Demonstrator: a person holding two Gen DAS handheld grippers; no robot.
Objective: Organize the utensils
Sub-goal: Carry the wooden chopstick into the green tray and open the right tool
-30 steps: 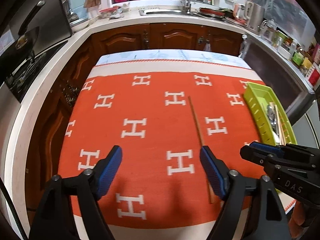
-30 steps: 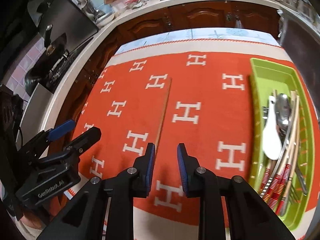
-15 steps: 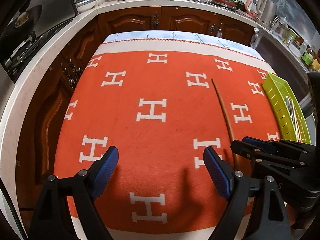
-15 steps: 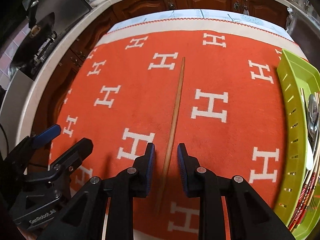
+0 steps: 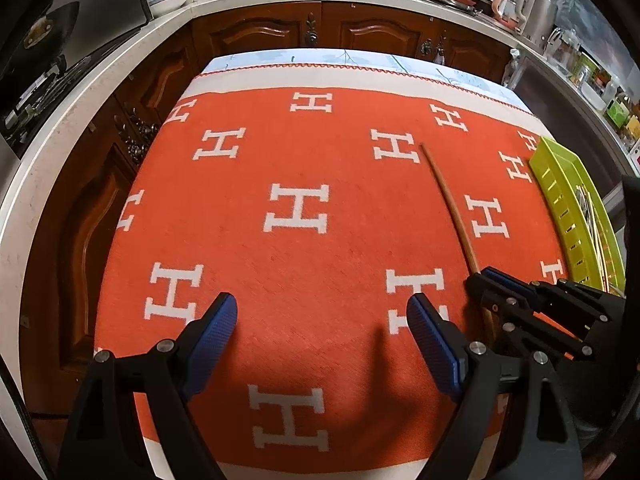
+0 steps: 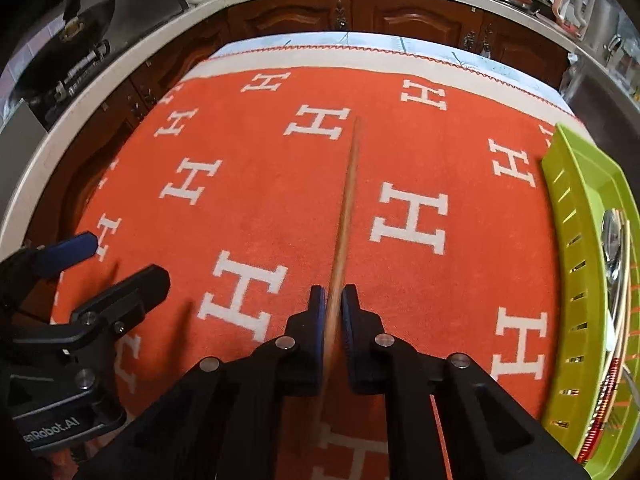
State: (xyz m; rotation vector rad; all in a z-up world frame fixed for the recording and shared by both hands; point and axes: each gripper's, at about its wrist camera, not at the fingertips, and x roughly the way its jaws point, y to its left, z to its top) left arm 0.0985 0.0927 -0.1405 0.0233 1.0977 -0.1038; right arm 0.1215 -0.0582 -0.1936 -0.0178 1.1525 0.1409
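Wooden chopstick [image 6: 347, 204] lies lengthwise on the orange H-print cloth [image 6: 256, 200], near end between the right gripper [image 6: 330, 300] pads, jaws closing on it. Left gripper [image 5: 322, 316] hovers wide apart over bare cloth, holding nothing. Green tray [image 6: 568, 216] with cutlery sits at the cloth's right edge.

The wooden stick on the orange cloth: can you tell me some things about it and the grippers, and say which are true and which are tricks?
1. The right gripper has the chopstick between its closing jaws. True.
2. The left gripper holds a spoon. False: it is open, with nothing between its jaws.
3. The green tray is empty. False: utensils lie in it.
4. The chopstick is outside the tray, over the orange cloth. True.
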